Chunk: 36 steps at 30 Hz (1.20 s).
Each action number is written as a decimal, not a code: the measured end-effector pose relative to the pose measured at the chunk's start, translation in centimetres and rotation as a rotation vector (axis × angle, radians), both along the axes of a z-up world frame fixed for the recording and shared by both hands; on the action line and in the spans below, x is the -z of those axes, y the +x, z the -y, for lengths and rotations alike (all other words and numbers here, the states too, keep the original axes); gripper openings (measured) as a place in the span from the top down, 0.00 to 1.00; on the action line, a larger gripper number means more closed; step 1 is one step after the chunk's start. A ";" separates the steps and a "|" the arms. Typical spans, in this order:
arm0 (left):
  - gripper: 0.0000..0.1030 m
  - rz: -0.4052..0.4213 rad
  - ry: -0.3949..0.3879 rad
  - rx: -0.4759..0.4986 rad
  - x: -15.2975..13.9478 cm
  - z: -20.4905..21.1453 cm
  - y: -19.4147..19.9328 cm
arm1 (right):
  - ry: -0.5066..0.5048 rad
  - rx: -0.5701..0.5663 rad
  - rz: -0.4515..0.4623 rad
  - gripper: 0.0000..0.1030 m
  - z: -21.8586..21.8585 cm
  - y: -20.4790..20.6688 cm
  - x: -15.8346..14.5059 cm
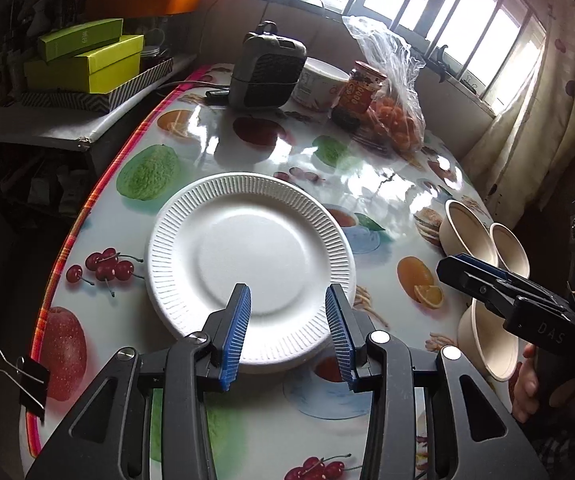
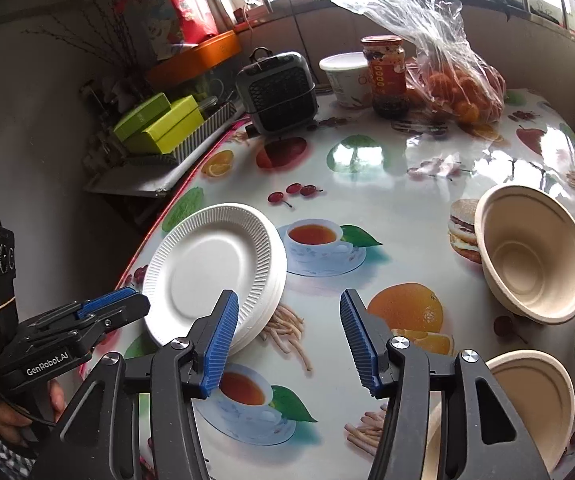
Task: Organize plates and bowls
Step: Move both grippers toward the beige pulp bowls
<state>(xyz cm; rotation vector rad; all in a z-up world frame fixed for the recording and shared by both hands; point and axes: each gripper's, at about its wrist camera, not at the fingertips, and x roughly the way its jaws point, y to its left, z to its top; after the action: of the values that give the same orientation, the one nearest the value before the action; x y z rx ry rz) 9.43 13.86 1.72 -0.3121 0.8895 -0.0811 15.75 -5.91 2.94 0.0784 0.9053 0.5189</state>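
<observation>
White plates [image 1: 247, 248] stacked at tabletop [image 1: 367, 184] left edge; both grippers, left gripper [image 1: 287, 332] and right gripper [image 2: 287, 340], released, empty, above. Likely next: gather scattered tan bowls [image 2: 531, 256], nest them.

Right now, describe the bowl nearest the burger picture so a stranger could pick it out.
Start at the table with the glossy fruit-print cloth, and find the printed burger on its right side. The tan bowl sits right beside it, upright and empty. Unlike the white ribbed plates stacked by the left edge, it is deep and smooth-walled, and shows whole, unlike the other tan bowls.
</observation>
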 end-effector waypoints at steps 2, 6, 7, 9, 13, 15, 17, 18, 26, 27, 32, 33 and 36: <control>0.58 0.007 -0.014 0.023 0.0 1.2 0.1 | -0.013 0.034 0.033 0.45 1.2 -0.9 -0.4; 0.58 0.014 -0.005 0.081 0.2 3.8 0.3 | -0.019 0.101 0.076 0.43 3.9 -2.7 -0.9; 0.58 0.020 0.001 0.098 0.2 4.6 0.3 | -0.022 0.117 0.088 0.42 4.5 -3.1 -1.0; 0.58 0.032 0.019 0.128 0.1 6.0 0.3 | -0.033 0.146 0.108 0.41 5.8 -3.9 -1.3; 0.58 0.058 -0.008 0.205 -0.2 8.3 0.3 | -0.020 0.213 0.140 0.40 8.7 -5.2 -1.9; 0.58 0.059 -0.032 0.243 -0.3 9.4 0.6 | -0.012 0.249 0.149 0.40 10.3 -5.7 -2.2; 0.58 0.042 -0.044 0.251 -0.1 10.2 0.9 | -0.021 0.287 0.162 0.40 11.7 -6.2 -2.4; 0.58 0.027 -0.050 0.255 0.0 10.6 1.1 | -0.022 0.304 0.165 0.40 12.4 -6.4 -2.4; 0.58 -0.021 -0.033 0.317 0.7 13.9 2.5 | -0.013 0.411 0.176 0.40 17.0 -7.7 -1.9; 0.58 -0.020 -0.041 0.327 0.7 14.2 2.6 | -0.013 0.418 0.175 0.40 17.5 -7.8 -1.8; 0.58 -0.043 -0.079 0.355 1.0 15.2 3.9 | -0.018 0.458 0.171 0.40 19.5 -7.6 -1.4; 0.58 -0.051 -0.078 0.355 1.1 15.4 4.2 | -0.018 0.459 0.169 0.40 19.9 -7.5 -1.3; 0.58 -0.077 -0.086 0.347 1.4 15.7 5.3 | -0.018 0.456 0.156 0.40 20.6 -6.6 -1.2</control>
<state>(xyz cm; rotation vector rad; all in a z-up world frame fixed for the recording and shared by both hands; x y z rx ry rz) 14.74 -1.81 0.28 -0.2392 1.0116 -0.4319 9.14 -26.47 4.10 0.2190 0.7094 0.0896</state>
